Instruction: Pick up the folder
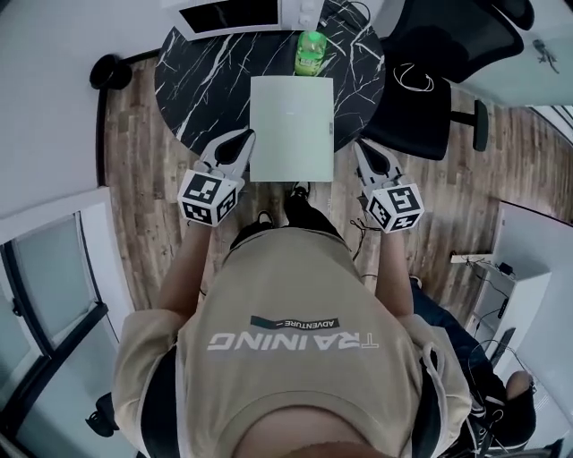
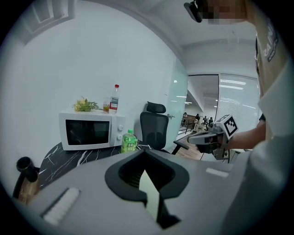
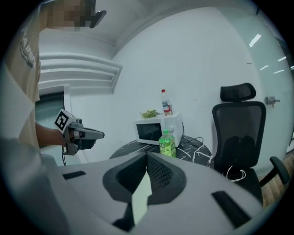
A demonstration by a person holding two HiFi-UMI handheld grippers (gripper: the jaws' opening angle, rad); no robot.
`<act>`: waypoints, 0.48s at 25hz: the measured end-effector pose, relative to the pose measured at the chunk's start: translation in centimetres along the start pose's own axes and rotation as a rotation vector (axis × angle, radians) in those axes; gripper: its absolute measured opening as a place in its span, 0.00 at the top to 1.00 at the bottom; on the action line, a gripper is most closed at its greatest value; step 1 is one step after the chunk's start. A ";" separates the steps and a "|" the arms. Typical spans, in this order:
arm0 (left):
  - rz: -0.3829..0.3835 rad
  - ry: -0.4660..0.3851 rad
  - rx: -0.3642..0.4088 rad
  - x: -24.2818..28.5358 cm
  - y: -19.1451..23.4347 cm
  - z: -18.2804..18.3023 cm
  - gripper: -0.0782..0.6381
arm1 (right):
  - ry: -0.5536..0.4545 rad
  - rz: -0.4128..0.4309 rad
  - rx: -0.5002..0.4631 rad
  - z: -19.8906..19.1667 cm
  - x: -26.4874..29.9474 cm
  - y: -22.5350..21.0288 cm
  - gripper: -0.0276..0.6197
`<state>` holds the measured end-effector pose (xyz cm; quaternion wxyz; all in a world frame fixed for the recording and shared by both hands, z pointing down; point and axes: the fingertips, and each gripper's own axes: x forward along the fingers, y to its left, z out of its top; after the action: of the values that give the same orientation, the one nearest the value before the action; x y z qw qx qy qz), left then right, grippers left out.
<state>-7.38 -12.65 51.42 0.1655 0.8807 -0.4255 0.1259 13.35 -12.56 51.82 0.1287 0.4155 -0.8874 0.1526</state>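
Observation:
A pale, rectangular folder (image 1: 291, 128) lies flat on the round black marble table (image 1: 192, 85), its near end at the table's front edge. My left gripper (image 1: 245, 136) is shut and empty, its tip just beside the folder's left edge. My right gripper (image 1: 360, 145) is also shut and empty, a little off the folder's right edge near its front corner. In the left gripper view the closed jaws (image 2: 145, 152) fill the foreground, and the right gripper (image 2: 202, 137) shows across from them. The right gripper view shows its own shut jaws (image 3: 148, 153) and the left gripper (image 3: 97, 134).
A green bottle (image 1: 311, 52) stands just past the folder's far end, with a white microwave (image 1: 242, 13) behind it at the table's back. A black office chair (image 1: 421, 98) is close on the table's right. The person's feet (image 1: 300, 201) are under the near edge.

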 end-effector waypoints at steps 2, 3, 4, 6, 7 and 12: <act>0.016 0.009 0.003 1.4 -0.1 0.8 0.90 | 0.014 0.025 0.006 -0.2 0.7 -1.7 0.95; 0.026 0.010 0.008 2.0 -0.1 1.3 0.90 | 0.020 0.042 0.009 -0.3 1.2 -2.4 0.95; 0.037 0.009 0.012 2.6 0.0 1.8 0.90 | 0.028 0.060 0.009 -0.4 1.7 -3.2 0.95; 0.065 0.006 0.017 3.3 0.3 2.6 0.90 | 0.040 0.100 0.005 -0.7 3.1 -4.2 0.95; 0.081 0.006 0.018 3.6 0.5 2.9 0.90 | 0.042 0.117 0.003 -0.8 3.9 -4.7 0.95; 0.129 0.040 0.009 3.9 1.5 2.7 0.90 | 0.016 0.148 0.036 0.1 6.6 -5.9 0.95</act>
<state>-6.00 -17.33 50.65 0.1615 0.8495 -0.4775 0.1558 13.83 -20.83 55.05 0.1169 0.3496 -0.9118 0.1809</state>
